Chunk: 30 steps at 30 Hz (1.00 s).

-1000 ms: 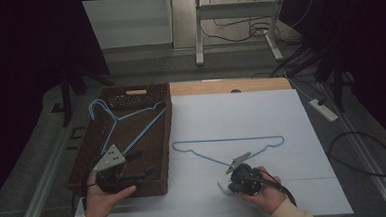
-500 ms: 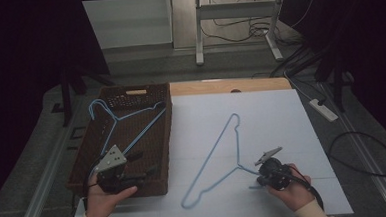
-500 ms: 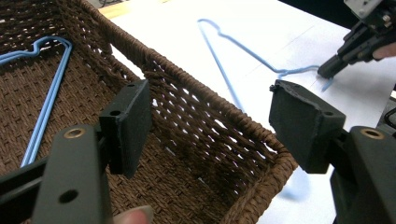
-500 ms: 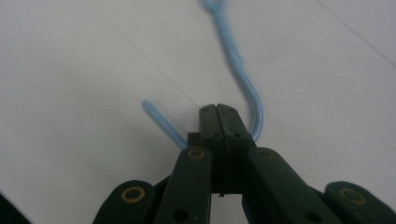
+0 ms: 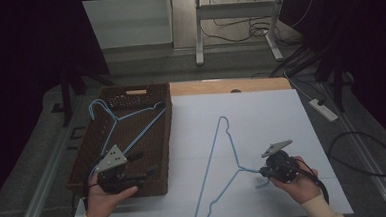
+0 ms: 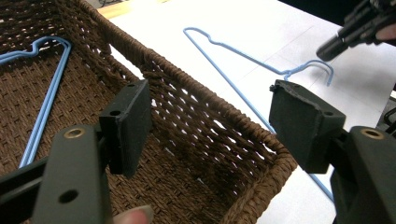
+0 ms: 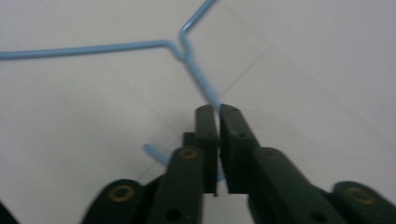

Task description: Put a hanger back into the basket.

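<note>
Right tongs (image 5: 262, 173) have been easing apart with the blue hanger (image 5: 218, 159) hook between them on the white mat (image 5: 261, 115), its long side running away toward the basket (image 5: 166, 140), where the left tongs (image 5: 147, 172) gape empty.

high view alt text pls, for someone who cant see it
The right gripper meets the hook of a blue wire hanger lying on white paper. The left gripper hovers open over a wicker basket that holds another blue hanger.
</note>
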Available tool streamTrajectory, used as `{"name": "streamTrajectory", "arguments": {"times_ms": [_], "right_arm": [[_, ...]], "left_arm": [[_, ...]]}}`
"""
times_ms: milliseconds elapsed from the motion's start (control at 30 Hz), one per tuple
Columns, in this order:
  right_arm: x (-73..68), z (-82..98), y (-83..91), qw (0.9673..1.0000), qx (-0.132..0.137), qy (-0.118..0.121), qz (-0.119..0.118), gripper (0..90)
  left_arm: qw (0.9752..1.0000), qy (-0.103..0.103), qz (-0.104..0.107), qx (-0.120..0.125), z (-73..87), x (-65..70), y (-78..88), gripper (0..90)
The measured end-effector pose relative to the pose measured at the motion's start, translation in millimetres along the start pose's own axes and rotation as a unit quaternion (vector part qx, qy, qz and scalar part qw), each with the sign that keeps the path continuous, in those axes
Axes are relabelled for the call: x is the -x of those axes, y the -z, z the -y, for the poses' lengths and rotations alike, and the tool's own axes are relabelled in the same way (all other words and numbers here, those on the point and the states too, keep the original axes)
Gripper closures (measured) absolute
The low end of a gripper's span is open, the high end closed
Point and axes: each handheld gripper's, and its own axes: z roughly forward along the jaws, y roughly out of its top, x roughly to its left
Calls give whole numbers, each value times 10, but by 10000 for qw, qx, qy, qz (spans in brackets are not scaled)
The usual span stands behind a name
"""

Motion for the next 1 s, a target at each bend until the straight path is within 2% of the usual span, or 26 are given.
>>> {"name": "streamTrajectory", "arguments": {"times_ms": [33,67,100,133,167,267,333,367,467,600,667,733,767,800,900,1000], "right_arm": [[26,-19,20,10000,-3,19,69,757],[26,-19,20,10000,-3,19,69,757],[55,-35,29,10000,-12,8,94,699],[118,-56,13,9998,-201,-79,39,572],[148,-56,-7,9995,-289,-113,59,535],[217,-27,-97,9981,-581,-216,-12,502],[235,-16,-121,9976,-650,-227,-10,503],[265,2,-163,9968,-748,-260,-69,506],[284,-1,-180,9963,-791,-318,-121,534],[265,-37,-220,9950,-921,-324,-211,601],[239,-67,-233,9941,-1035,-309,-47,646],[227,-83,-240,9935,-1089,-339,-7,660],[186,-119,-250,9915,-1233,-402,77,750],[160,-136,-257,9908,-1281,-443,42,822],[127,-170,-269,9883,-1402,-590,115,841],[156,-162,-260,9876,-1349,-804,20,845]], "left_arm": [[10000,-1,1,1,0,1,0,305],[10000,-1,1,1,0,1,0,305],[10000,-1,2,2,-1,2,0,305],[10000,-5,4,2,-3,5,0,305],[10000,-8,8,-3,-3,7,0,305],[10000,-13,8,-3,-2,11,-4,305],[10000,-12,8,-1,-1,11,-6,305],[10000,-12,10,-2,-1,10,-7,305],[10000,-12,13,-4,-1,9,-9,305],[10000,-23,17,-9,-2,14,-11,305],[10000,-29,23,-16,-3,19,-13,305],[10000,-30,24,-11,-3,24,-16,305],[10000,-36,26,-11,-4,29,-18,305],[10000,-47,32,-9,-9,42,-20,305],[10000,-82,43,5,-21,66,-11,305],[9999,-117,69,19,-39,103,-4,306]]}}
